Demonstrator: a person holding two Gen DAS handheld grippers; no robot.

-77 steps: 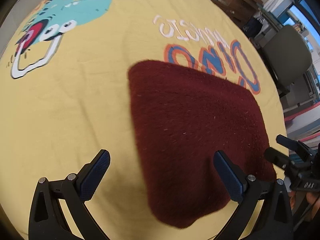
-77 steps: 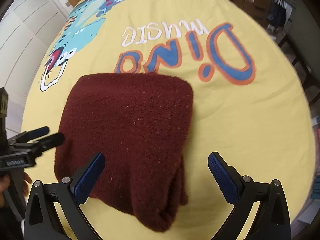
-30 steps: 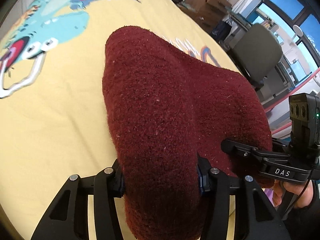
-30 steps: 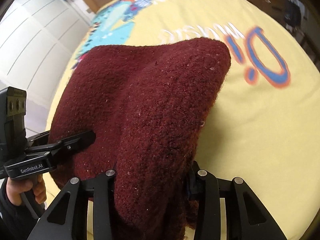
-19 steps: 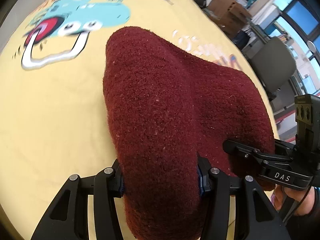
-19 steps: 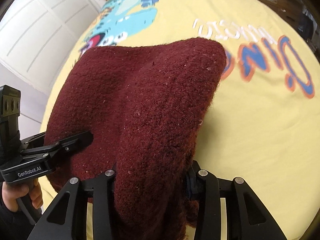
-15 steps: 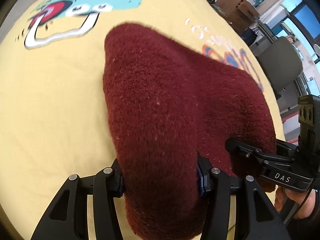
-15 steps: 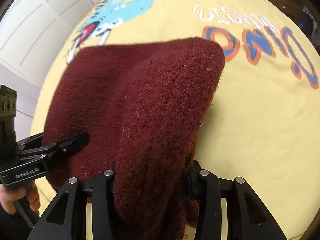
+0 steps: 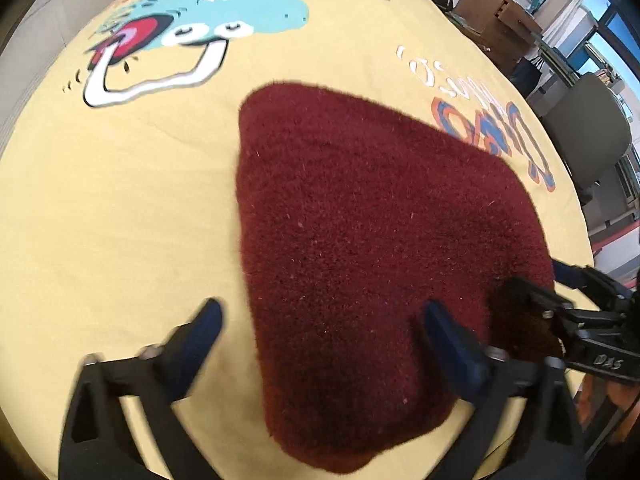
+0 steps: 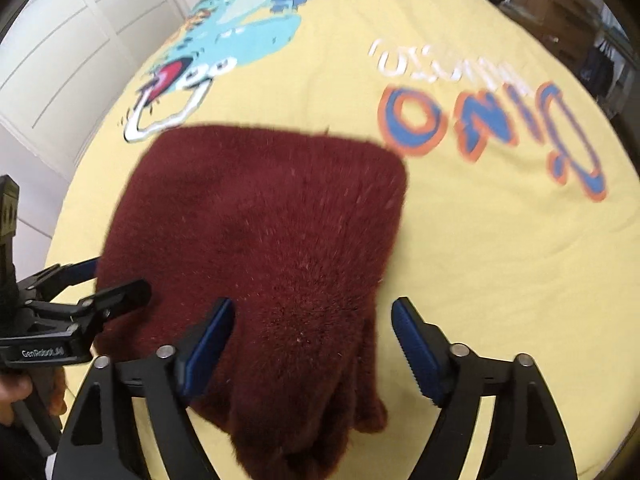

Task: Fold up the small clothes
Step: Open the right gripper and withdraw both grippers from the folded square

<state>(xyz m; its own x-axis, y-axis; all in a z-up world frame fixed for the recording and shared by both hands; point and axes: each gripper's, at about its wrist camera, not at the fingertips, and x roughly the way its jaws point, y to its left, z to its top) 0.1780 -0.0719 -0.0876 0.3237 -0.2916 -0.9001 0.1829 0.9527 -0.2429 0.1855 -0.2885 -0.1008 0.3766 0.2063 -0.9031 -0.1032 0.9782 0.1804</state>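
Observation:
A folded dark red fuzzy garment (image 9: 360, 248) lies flat on the yellow printed sheet (image 9: 100, 220); it also shows in the right wrist view (image 10: 272, 248). My left gripper (image 9: 320, 332) is open, its fingers straddling the garment's near left edge. My right gripper (image 10: 312, 332) is open, straddling the near right corner. Each gripper shows in the other's view, the right one (image 9: 560, 300) at the garment's right edge and the left one (image 10: 92, 280) at its left edge. Nothing is held.
The sheet carries a teal dinosaur print (image 9: 224, 12) and blue-orange lettering (image 10: 492, 128). A grey chair (image 9: 588, 136) and cardboard boxes (image 9: 500, 12) stand beyond the right side. White cabinet doors (image 10: 60, 52) are on the left.
Both grippers were shut on the lifted garment; they have opened and released it. The garment now lies flat, farther up the sheet towards the dinosaur print.

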